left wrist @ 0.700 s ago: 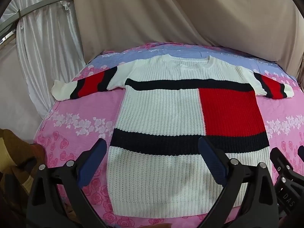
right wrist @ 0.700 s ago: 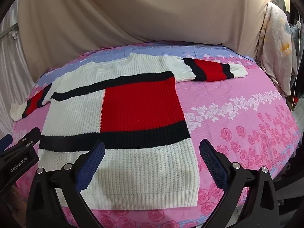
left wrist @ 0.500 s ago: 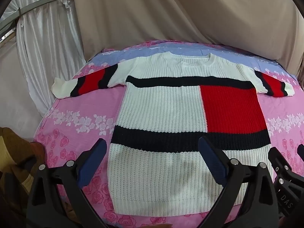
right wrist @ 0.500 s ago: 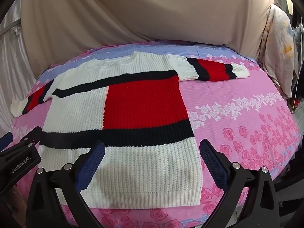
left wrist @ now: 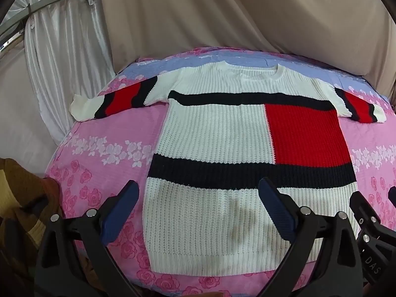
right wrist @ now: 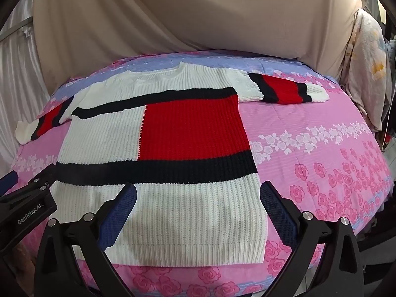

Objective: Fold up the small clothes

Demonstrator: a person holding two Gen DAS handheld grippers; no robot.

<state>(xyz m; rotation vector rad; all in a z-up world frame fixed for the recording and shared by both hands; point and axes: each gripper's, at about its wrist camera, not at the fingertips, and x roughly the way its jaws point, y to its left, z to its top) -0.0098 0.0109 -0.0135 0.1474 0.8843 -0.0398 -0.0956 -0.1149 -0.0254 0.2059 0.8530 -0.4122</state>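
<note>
Both claws, left (left wrist: 198,208) and right (right wrist: 198,208), hung wide apart and empty above the sweater (left wrist: 217,136), which lay flat on the pink bedspread (left wrist: 106,128), collar at twelve o'clock, sleeves spread at nine and three, apparently ready for folding.

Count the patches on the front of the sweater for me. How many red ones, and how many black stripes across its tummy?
On the sweater, body only:
Red patch: 1
Black stripes: 2
Total: 3
Each sleeve also has its own red band between black ones.
</note>
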